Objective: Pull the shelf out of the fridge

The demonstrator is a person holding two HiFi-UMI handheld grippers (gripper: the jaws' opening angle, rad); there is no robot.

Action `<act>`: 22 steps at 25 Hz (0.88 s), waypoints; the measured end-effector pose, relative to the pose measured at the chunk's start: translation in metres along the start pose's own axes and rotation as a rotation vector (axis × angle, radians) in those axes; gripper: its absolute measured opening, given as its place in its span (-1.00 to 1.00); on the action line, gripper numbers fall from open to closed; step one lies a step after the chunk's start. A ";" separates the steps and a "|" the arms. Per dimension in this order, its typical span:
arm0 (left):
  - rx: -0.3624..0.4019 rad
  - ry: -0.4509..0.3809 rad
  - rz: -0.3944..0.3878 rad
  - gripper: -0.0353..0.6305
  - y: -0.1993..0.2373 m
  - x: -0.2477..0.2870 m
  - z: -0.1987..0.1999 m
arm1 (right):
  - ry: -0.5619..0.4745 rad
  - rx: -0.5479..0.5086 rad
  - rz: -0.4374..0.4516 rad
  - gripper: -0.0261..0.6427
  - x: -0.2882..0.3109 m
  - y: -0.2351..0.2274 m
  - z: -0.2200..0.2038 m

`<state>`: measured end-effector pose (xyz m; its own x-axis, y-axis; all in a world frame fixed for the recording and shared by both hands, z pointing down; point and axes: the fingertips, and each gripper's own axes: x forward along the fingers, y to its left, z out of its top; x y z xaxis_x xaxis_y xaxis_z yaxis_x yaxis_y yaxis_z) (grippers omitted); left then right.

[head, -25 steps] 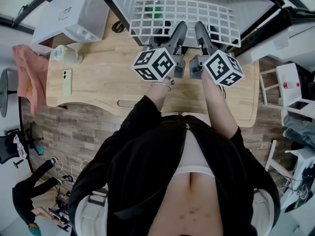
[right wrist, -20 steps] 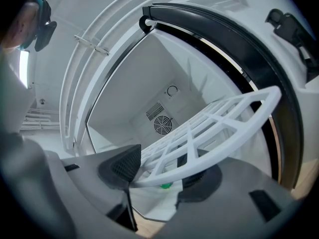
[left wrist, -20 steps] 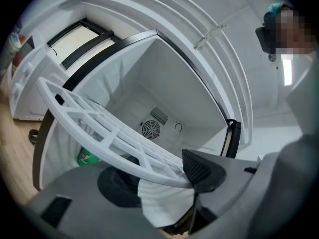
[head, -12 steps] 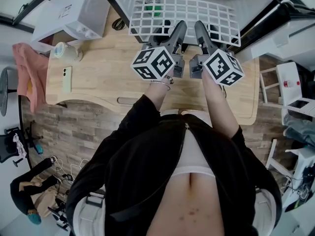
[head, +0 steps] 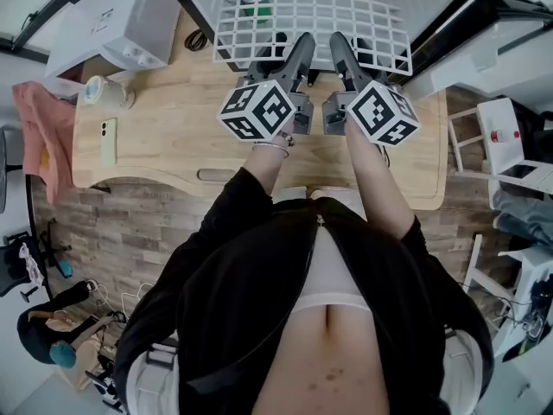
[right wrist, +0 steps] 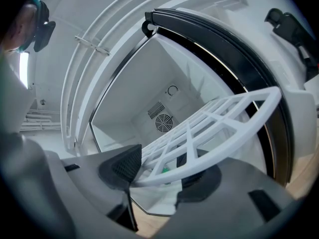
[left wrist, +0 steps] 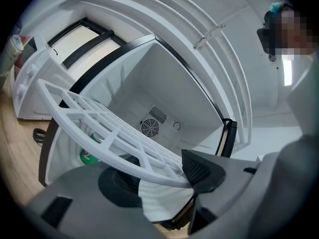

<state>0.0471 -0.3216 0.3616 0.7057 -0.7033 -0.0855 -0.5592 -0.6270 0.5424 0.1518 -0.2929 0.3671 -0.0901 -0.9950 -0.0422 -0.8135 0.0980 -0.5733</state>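
— Where does the shelf stand?

— The white grid shelf [head: 311, 20] sits partway out of the open fridge [left wrist: 164, 88]. Its front edge overhangs the far edge of the wooden desk [head: 173, 137], and its rear part lies within the cabinet.

— What holds it?

— Both claws, side by side on the front rail near its middle. The left claw [head: 298, 54] is pinched on the rail, one pad above and one below, as the left gripper view shows. The right claw [head: 341, 54] grips the same rail just beside it, in the same manner.

— Pose of the arms?

— Both forearms reach straight ahead from the body, nearly parallel, over the desk. The two marker cubes ride close together, apart by a narrow gap. A bracelet [head: 270, 145] shows on the left wrist.

— Anything else noted?

— A green can [left wrist: 88, 156] inside the fridge, under the shelf. A round fan grille [left wrist: 149, 128] on the back wall. On the desk, well to the left, a pale green phone [head: 107, 142] and a lidded cup [head: 102, 92].
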 end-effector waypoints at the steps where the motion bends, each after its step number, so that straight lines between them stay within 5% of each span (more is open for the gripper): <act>1: 0.003 0.006 0.001 -0.14 0.000 -0.002 -0.002 | -0.001 0.003 0.000 -0.21 -0.002 0.000 -0.002; 22: 0.022 0.014 0.023 -0.14 -0.001 -0.007 -0.005 | -0.005 0.030 0.014 -0.28 -0.009 -0.001 -0.005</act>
<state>0.0450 -0.3140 0.3662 0.6986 -0.7129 -0.0611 -0.5846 -0.6180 0.5257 0.1502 -0.2841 0.3719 -0.0984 -0.9936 -0.0549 -0.7948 0.1117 -0.5965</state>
